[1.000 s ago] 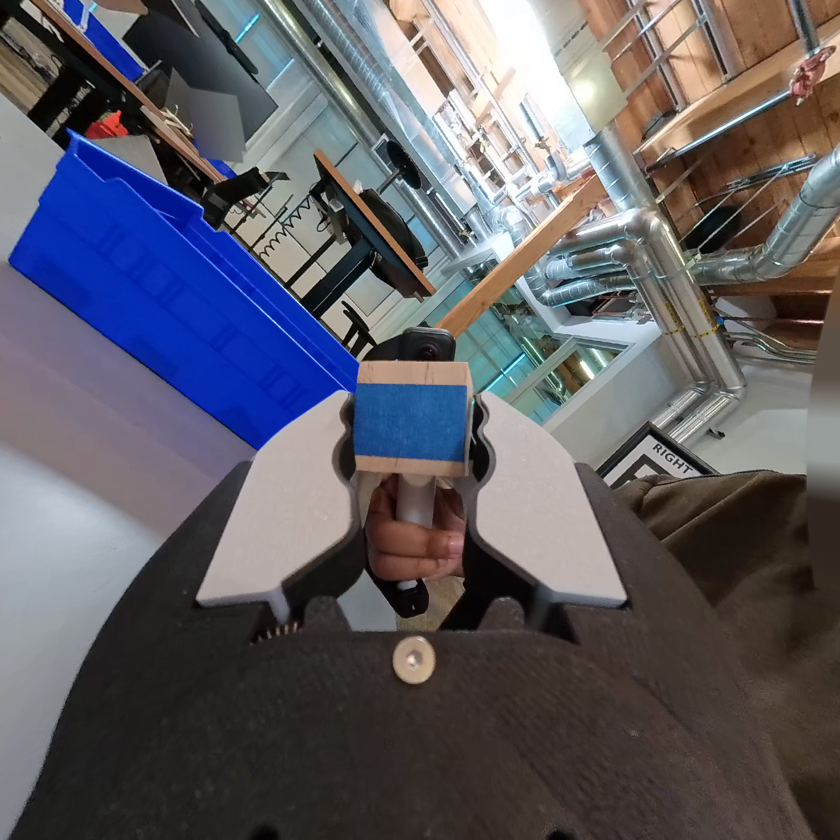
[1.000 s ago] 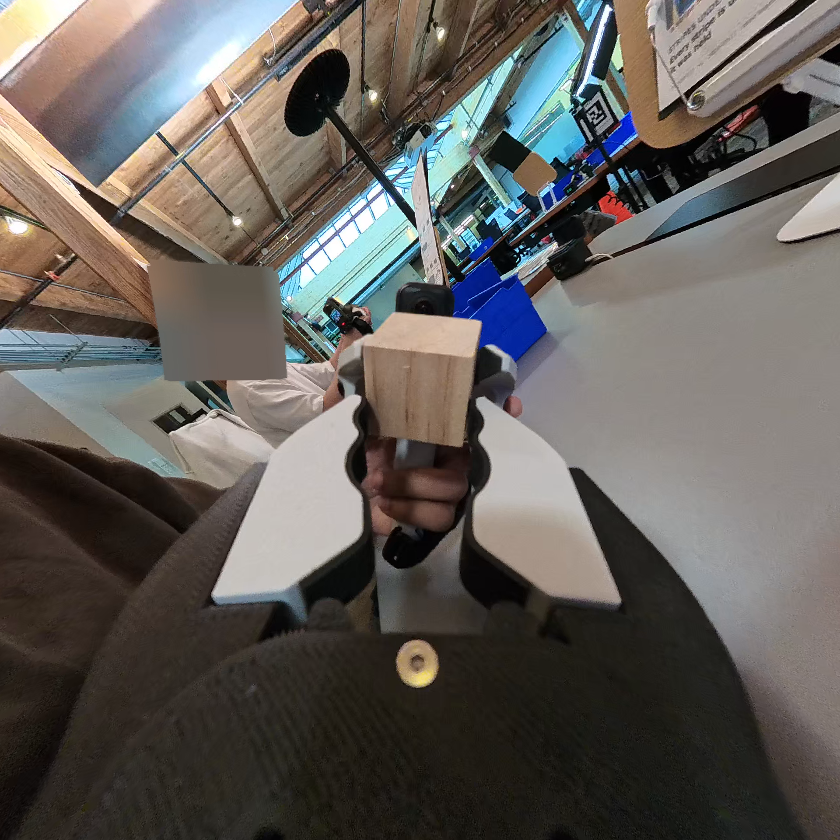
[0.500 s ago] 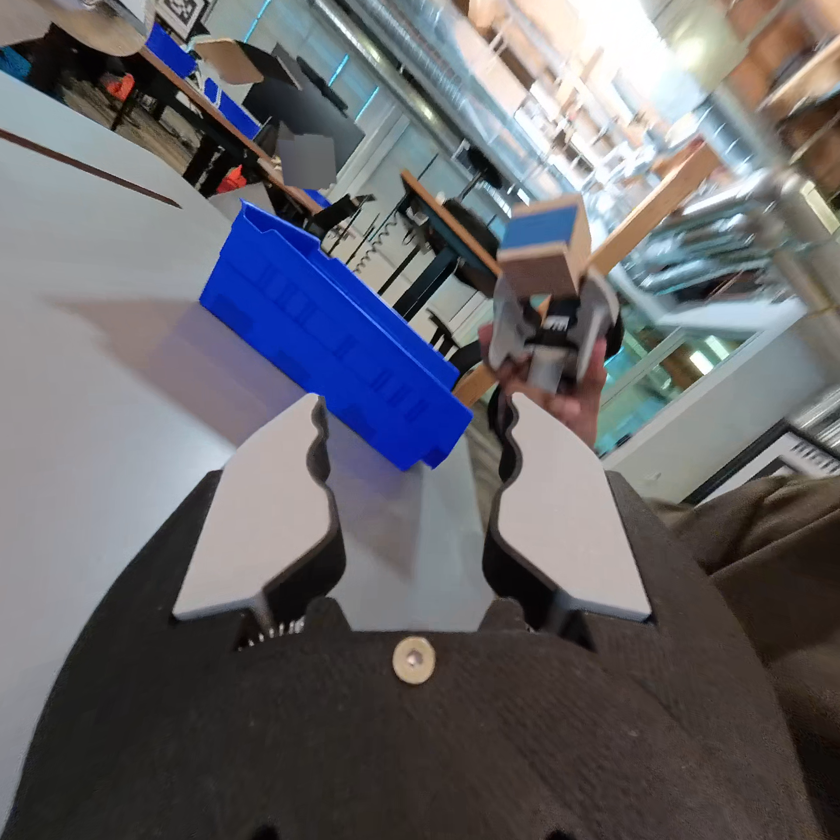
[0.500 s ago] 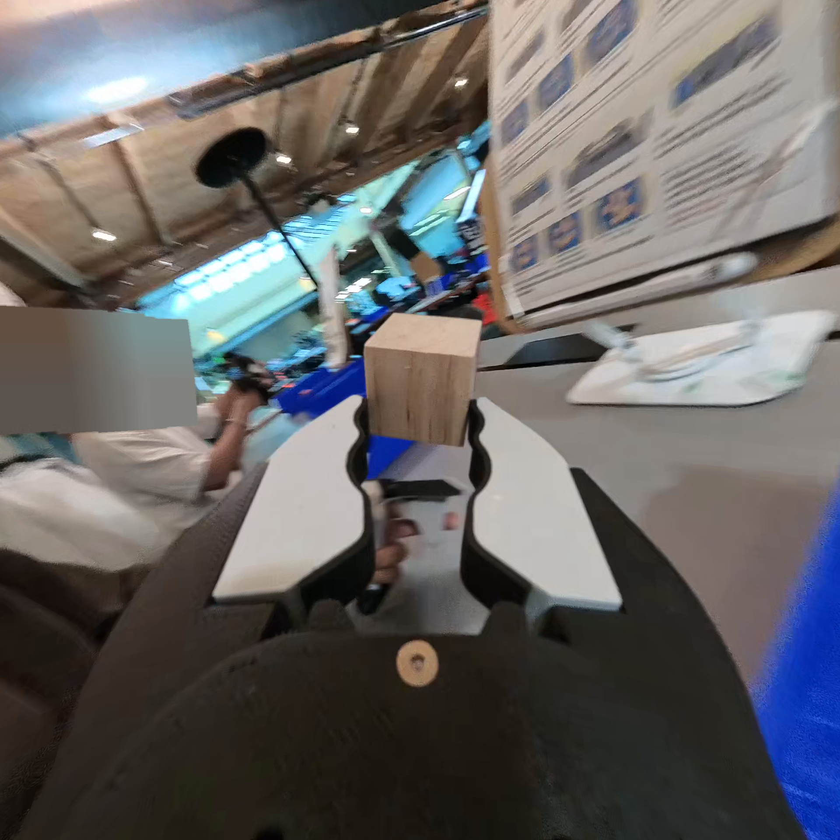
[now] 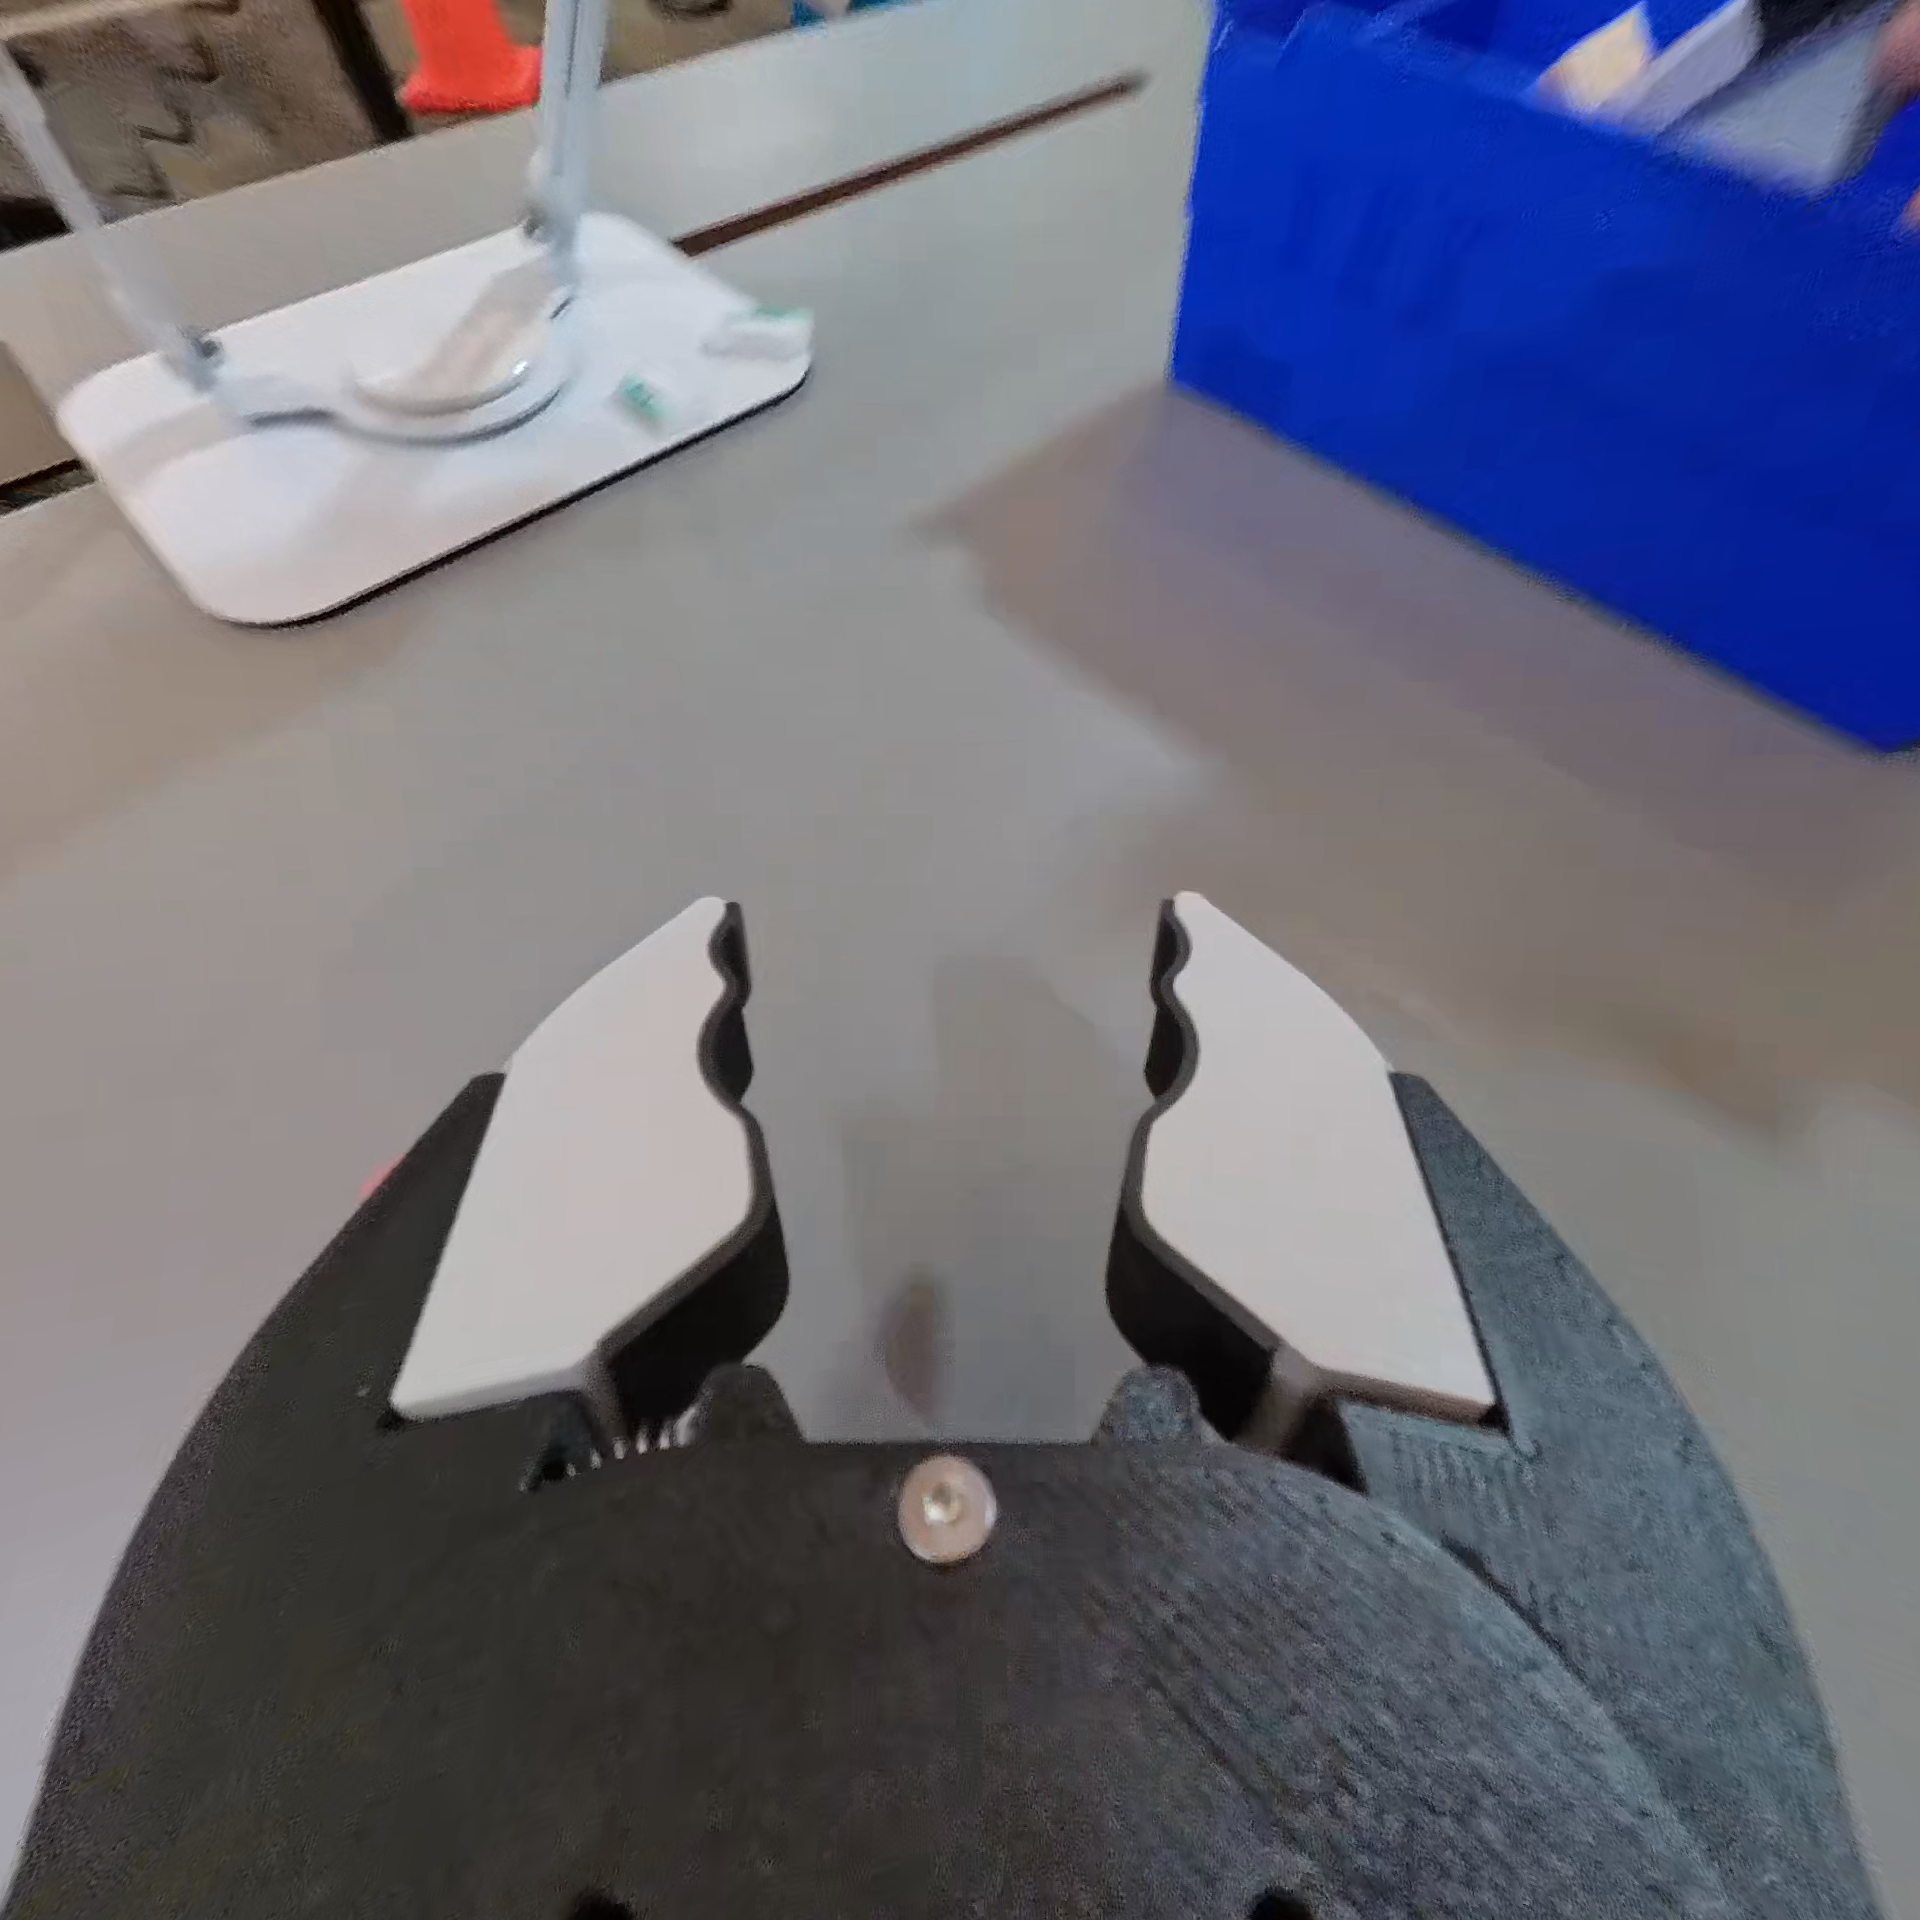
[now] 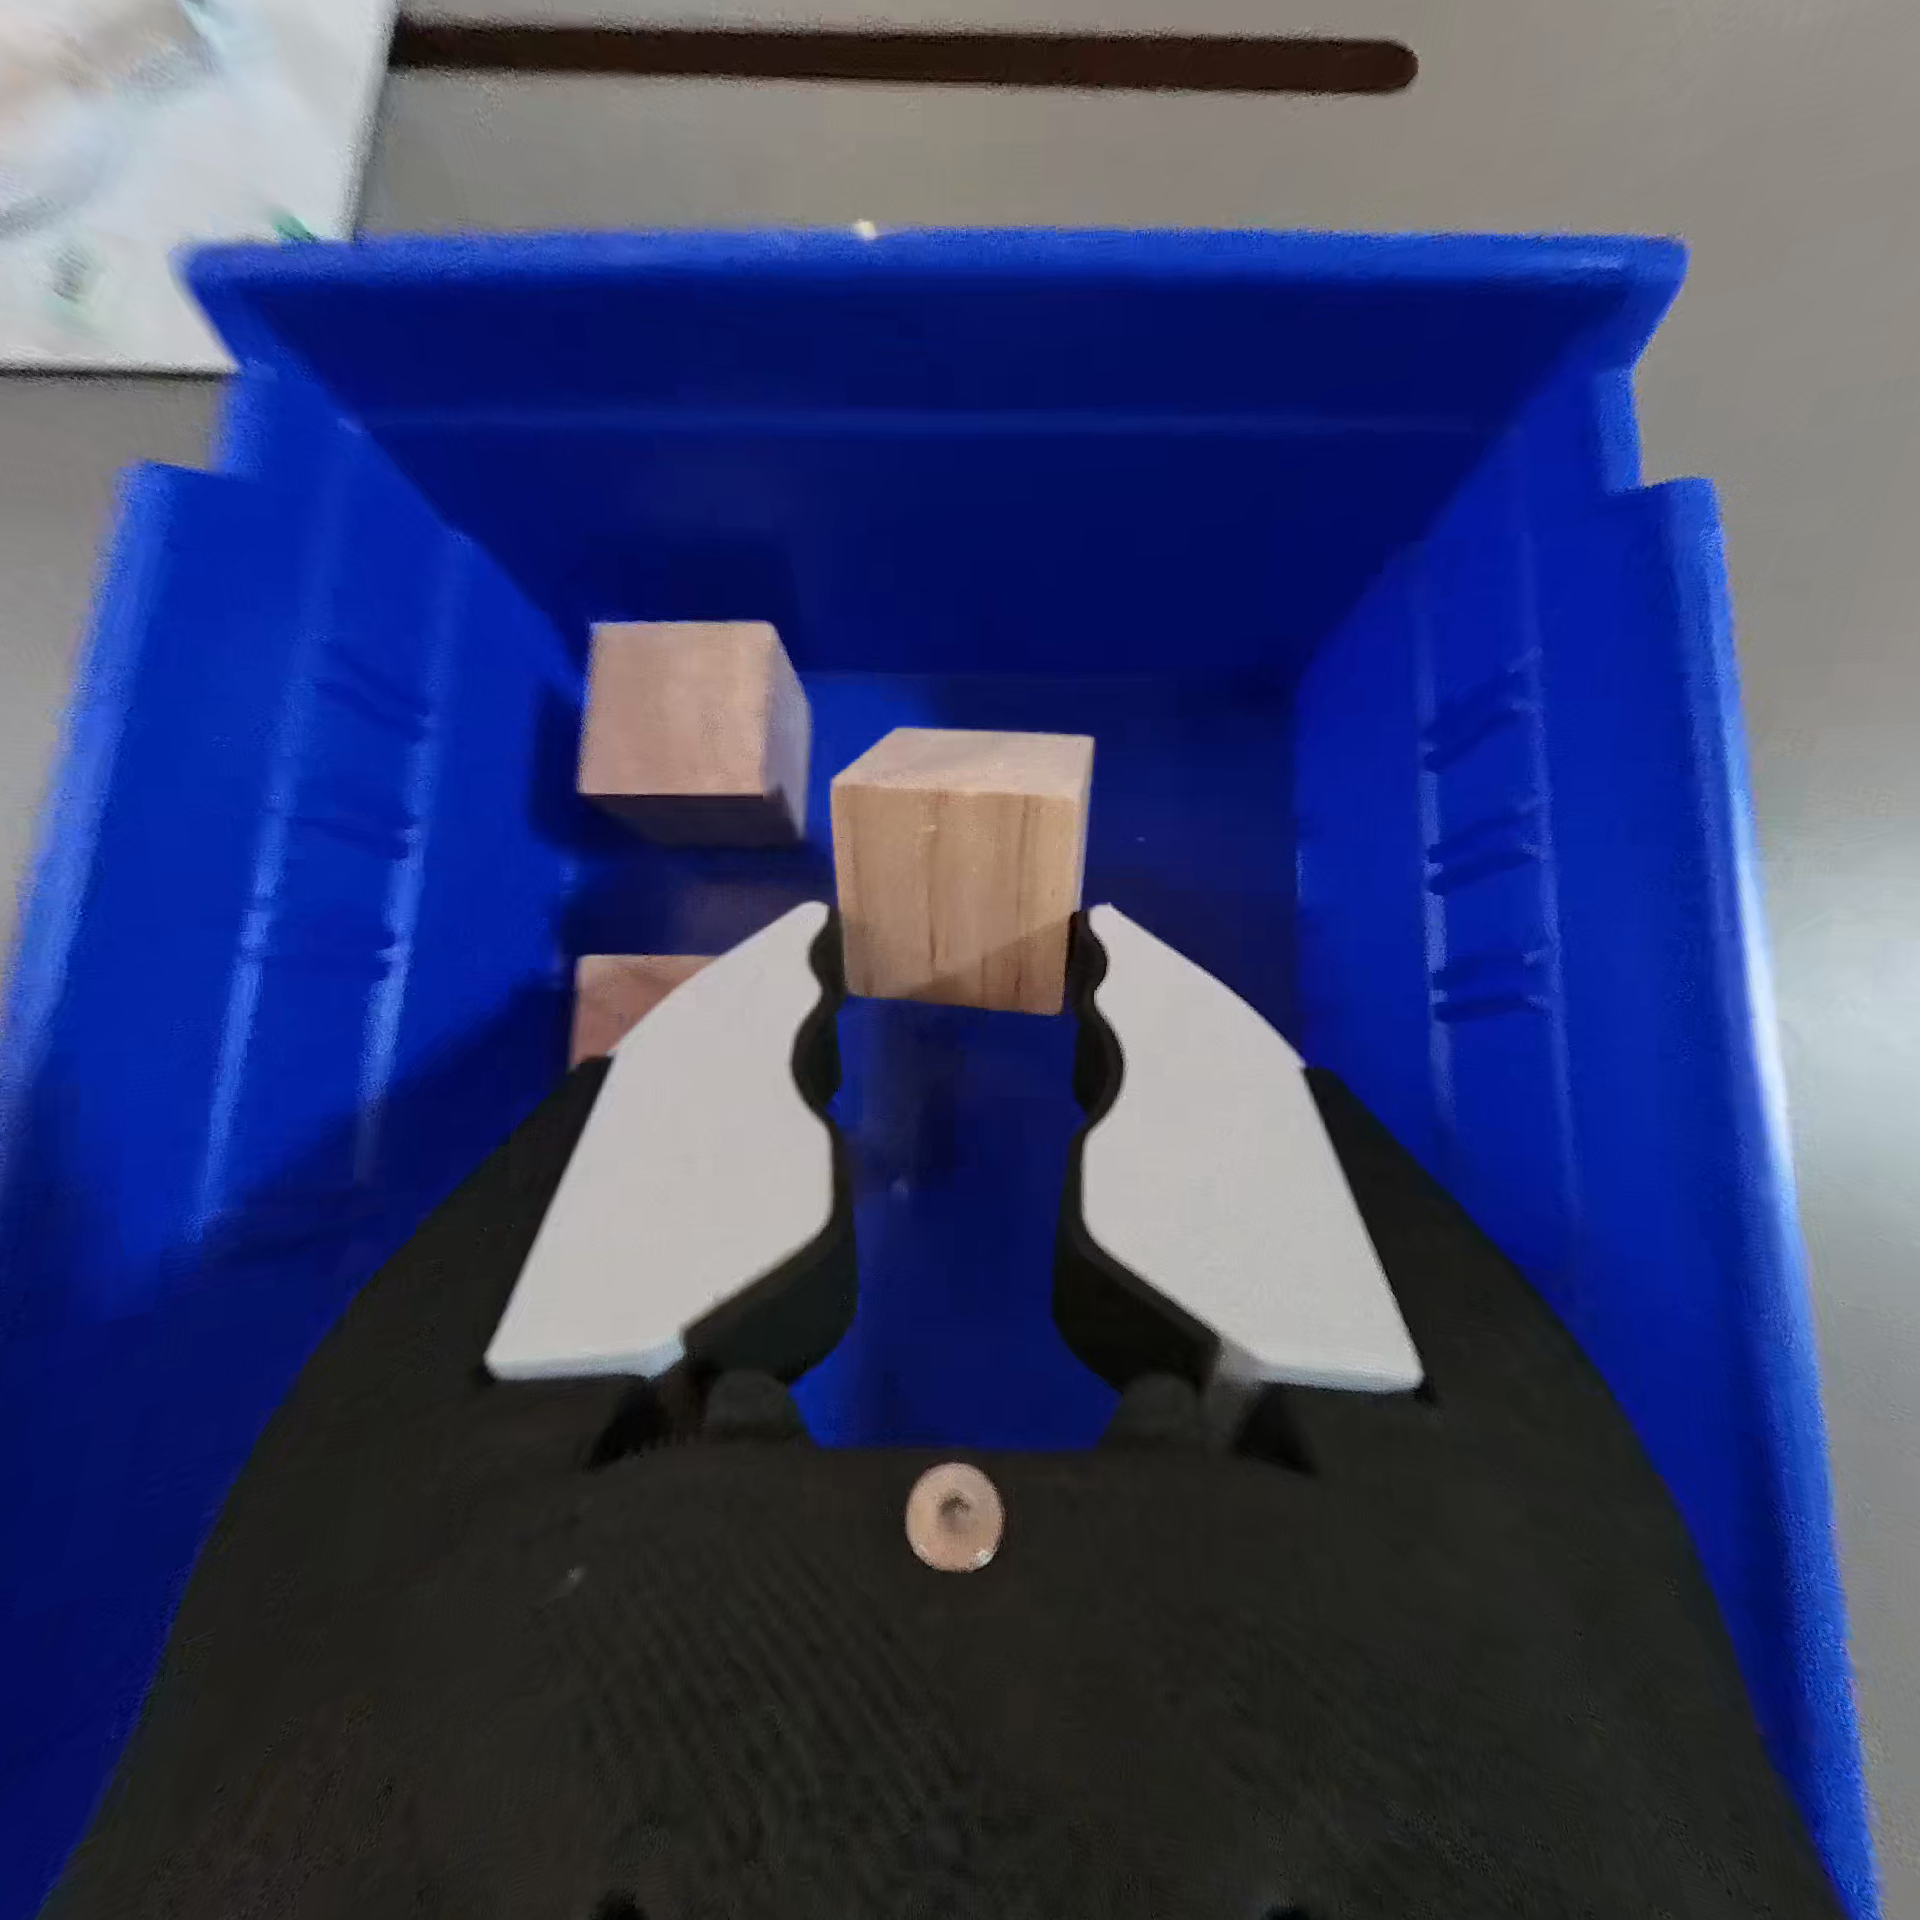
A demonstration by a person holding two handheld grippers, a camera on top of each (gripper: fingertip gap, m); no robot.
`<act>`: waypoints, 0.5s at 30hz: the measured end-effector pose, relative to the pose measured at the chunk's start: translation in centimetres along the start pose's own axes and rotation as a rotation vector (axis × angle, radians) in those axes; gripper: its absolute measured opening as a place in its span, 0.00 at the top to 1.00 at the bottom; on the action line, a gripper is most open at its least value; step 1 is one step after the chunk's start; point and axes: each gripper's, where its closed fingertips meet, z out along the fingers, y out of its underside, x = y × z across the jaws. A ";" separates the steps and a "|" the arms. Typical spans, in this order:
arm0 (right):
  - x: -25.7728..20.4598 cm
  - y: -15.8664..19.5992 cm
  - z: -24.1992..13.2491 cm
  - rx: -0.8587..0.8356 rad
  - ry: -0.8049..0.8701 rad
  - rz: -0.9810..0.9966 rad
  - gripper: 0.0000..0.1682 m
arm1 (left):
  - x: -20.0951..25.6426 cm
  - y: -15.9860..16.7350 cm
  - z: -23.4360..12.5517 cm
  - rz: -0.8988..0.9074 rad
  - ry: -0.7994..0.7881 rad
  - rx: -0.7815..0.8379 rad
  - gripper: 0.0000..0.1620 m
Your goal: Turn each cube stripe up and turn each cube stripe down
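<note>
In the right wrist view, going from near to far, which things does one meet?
Right tongs gripping the light wooden cube → darker wooden cube deeper in the bin → far wall of the blue plastic bin → grey table → dark slot.

There were 3 wooden cubes in the right wrist view: 1 pale cube (image 6: pixel 961 873), 1 darker cube (image 6: pixel 686 727) behind it, and 1 partly hidden cube (image 6: pixel 623 997), possibly more out of sight. There was 1 blue bin (image 6: pixel 312 831), 1 white stand base (image 5: pixel 416 416) and 2 grippers.
</note>
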 end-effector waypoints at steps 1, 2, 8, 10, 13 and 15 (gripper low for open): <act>0.2 0.3 0.6 -0.023 0.026 -0.012 0.74 | -0.7 0.6 0.2 0.031 -0.042 -0.031 0.52; 0.3 0.5 1.2 -0.045 0.041 -0.022 0.74 | -1.4 1.3 0.3 0.058 -0.087 -0.058 0.52; 0.5 0.1 3.4 -0.088 0.029 0.022 0.74 | -3.3 3.1 0.1 0.158 -0.213 -0.152 0.51; 0.5 -0.4 3.6 -0.078 0.029 0.030 0.74 | -3.8 3.7 -0.2 0.225 -0.264 -0.196 0.50; 0.4 -0.5 3.8 -0.071 0.035 0.013 0.67 | -4.3 3.9 -0.7 0.332 -0.338 -0.214 0.50; 0.4 -0.6 3.4 -0.064 0.052 -0.013 0.62 | -4.2 3.7 -0.8 0.373 -0.364 -0.201 0.52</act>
